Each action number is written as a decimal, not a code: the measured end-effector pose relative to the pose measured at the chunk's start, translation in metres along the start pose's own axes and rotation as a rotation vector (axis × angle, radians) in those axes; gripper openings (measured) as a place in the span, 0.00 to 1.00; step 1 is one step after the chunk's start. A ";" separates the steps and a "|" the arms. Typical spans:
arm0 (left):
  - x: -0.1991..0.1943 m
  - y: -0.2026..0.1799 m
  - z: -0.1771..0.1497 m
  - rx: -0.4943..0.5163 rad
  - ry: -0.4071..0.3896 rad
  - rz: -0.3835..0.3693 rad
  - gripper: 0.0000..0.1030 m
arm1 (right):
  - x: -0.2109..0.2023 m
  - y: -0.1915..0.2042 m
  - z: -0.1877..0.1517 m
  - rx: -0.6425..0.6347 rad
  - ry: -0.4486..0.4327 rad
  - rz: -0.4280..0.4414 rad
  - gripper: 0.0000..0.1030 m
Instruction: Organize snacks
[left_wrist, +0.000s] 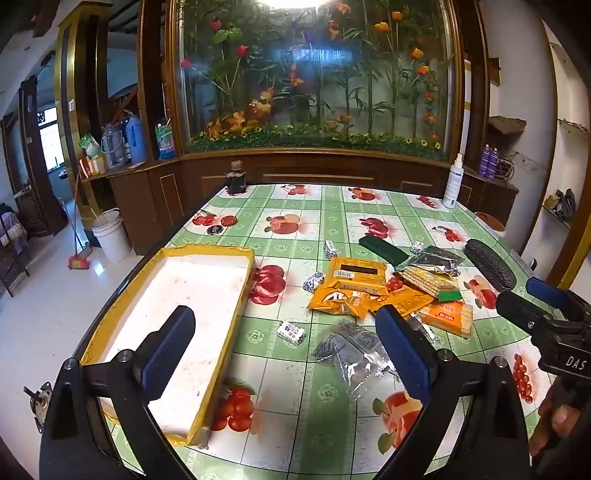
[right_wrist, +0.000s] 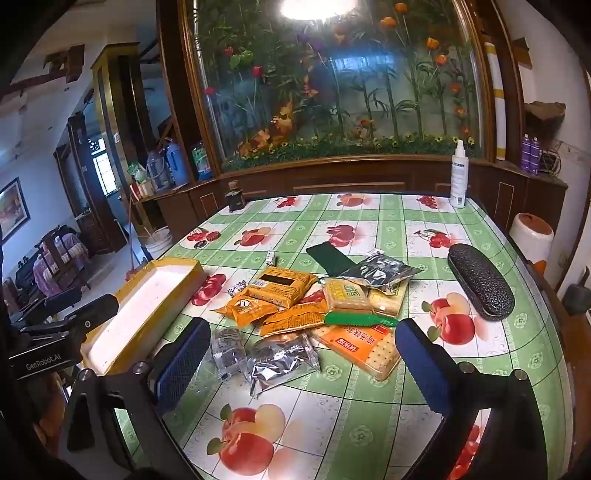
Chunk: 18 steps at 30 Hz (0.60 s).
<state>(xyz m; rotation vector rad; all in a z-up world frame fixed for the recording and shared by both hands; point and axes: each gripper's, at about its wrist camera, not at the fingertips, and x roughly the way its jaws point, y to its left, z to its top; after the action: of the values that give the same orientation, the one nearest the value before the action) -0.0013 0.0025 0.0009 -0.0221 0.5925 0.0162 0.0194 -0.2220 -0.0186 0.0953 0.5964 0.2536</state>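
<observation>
**Nothing sorted yet: both grippers open above a full pile**

The left gripper (left_wrist: 284, 354) has its blue pads spread wide with nothing between them; it hangs tilted down over the table edge, one pad above the tray (left_wrist: 221, 332) and the other above a clear-and-silver packet (left_wrist: 351, 350). The right gripper (right_wrist: 303, 365) is likewise fully apart and empty, poised over the near side of the snack pile (right_wrist: 314, 306), with a crumpled silver packet (right_wrist: 280, 360) and an orange cracker pack (right_wrist: 365, 349) lying just below its gap.

Outward from there, yellow snack bags (right_wrist: 284, 288), pale cracker packs and another silver pouch (right_wrist: 380, 271) lie overlapping in the middle of the fruit-print tablecloth (right_wrist: 369, 424). A few small wrapped sweets (left_wrist: 291, 331) sit scattered between pile and tray. The yellow-rimmed white tray, at the table's left edge, holds nothing.

As I judge it, the task stands at its start: every snack is still to be moved, presumably into the tray. A dark glasses case (right_wrist: 480, 282) and a spray bottle (right_wrist: 459, 177) stand apart from the pile.
</observation>
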 end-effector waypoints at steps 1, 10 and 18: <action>-0.001 0.002 0.000 0.000 -0.004 -0.002 0.96 | -0.001 0.000 0.001 -0.008 -0.006 0.001 0.98; 0.016 -0.007 -0.005 0.029 0.034 0.033 0.96 | 0.004 0.013 0.008 -0.134 -0.012 -0.091 0.98; 0.023 -0.012 -0.009 0.022 0.075 0.015 0.96 | 0.008 0.013 0.007 -0.137 0.017 -0.205 0.98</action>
<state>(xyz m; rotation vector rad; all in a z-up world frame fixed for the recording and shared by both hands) 0.0128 -0.0094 -0.0186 0.0029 0.6674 0.0231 0.0272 -0.2070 -0.0156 -0.0998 0.5989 0.0963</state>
